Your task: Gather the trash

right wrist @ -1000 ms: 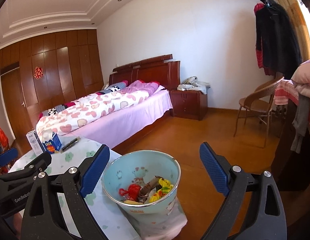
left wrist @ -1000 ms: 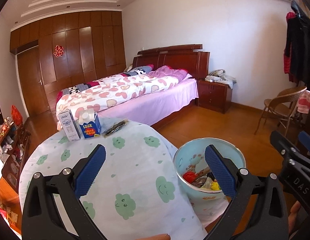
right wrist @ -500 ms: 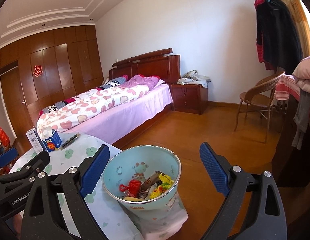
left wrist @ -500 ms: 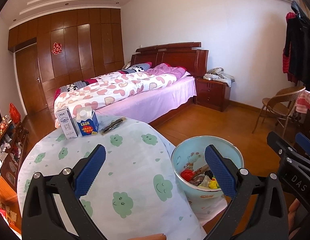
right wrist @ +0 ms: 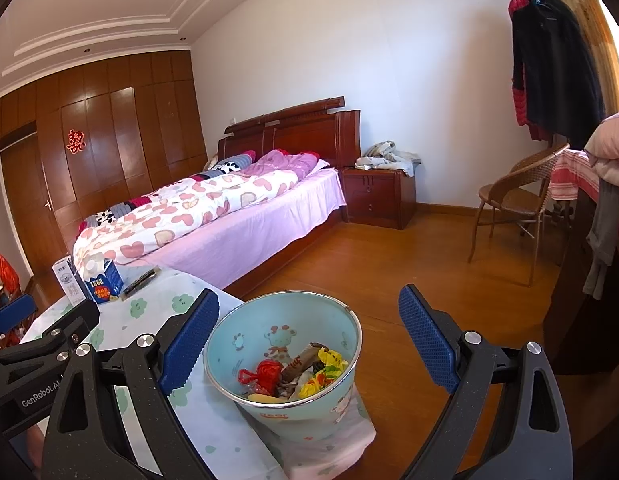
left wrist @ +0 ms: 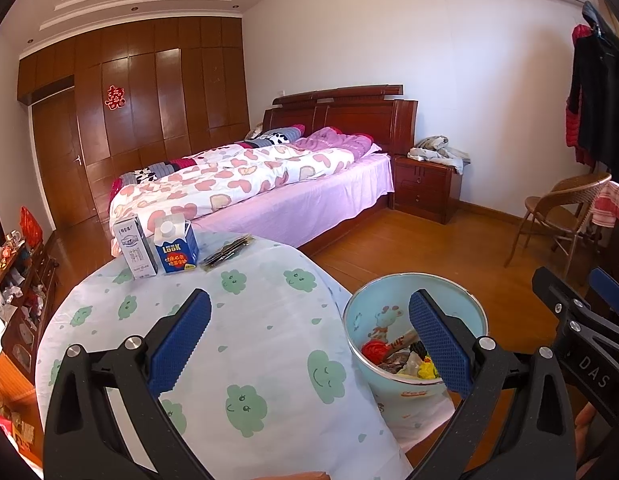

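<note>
- Pale blue metal-rimmed bucket with cartoon animal print point(right wrist: 283, 364): stands at the right edge of the counter, on an overhang of cloth, upright. It serves as the trash receptacle.
- Contents of bucket: red crumpled wrapper point(right wrist: 265, 372), brown printed wrapper point(right wrist: 303, 360), yellow wrappers point(right wrist: 329, 360), and darker scraps not identifiable.
- Round counter under a white cloth with green cloud faces point(left wrist: 237, 344): bare over most of its surface. Items remaining stand at its far edge, well apart from the bucket.
- Blue-and-white gable-top carton point(left wrist: 175, 246): upright; label reads "LOOK", with smaller script below that is not legible.
- White-and-grey rectangular carton point(left wrist: 134, 252): upright, just beside the blue carton on its left; print not legible.
- Flat dark foil wrapper point(left wrist: 227, 252): lies on the cloth just right of the blue carton.
- Left gripper point(left wrist: 309, 340): jaws spread wide, nothing between them; hovers above the near counter.
- Right gripper point(right wrist: 309, 340): jaws spread wide, empty; the bucket sits between and below them, untouched.
- Markings: "GenRobot.AI" on the left tool body, "DAS" on the right.
- Assessment: several pieces appear already deposited; the step in hand looks like selecting the next item. The dark wrapper is the likeliest target. That calls for a reach across the counter and a low, flat pinch.
</note>
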Available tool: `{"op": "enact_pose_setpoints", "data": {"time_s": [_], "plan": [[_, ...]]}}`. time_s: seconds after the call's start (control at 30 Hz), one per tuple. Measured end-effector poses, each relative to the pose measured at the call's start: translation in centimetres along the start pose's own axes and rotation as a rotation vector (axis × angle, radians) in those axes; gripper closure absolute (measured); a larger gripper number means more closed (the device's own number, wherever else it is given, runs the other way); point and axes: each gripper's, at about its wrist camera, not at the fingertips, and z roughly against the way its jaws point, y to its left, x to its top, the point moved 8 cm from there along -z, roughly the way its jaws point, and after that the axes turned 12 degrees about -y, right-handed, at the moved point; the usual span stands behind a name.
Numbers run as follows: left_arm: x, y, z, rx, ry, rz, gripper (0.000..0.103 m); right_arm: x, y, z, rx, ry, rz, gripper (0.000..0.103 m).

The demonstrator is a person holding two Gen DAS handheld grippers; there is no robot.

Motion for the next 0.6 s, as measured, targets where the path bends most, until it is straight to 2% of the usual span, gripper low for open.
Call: {"op": "enact_pose_setpoints", "data": {"time_s": [0.6], "plan": [[0.04, 0.01, 0.01, 0.002, 0.000, 0.000, 0.006, -0.06, -0.08, 0.03, -0.002, -0.002, -0.005, 0.013]]}}
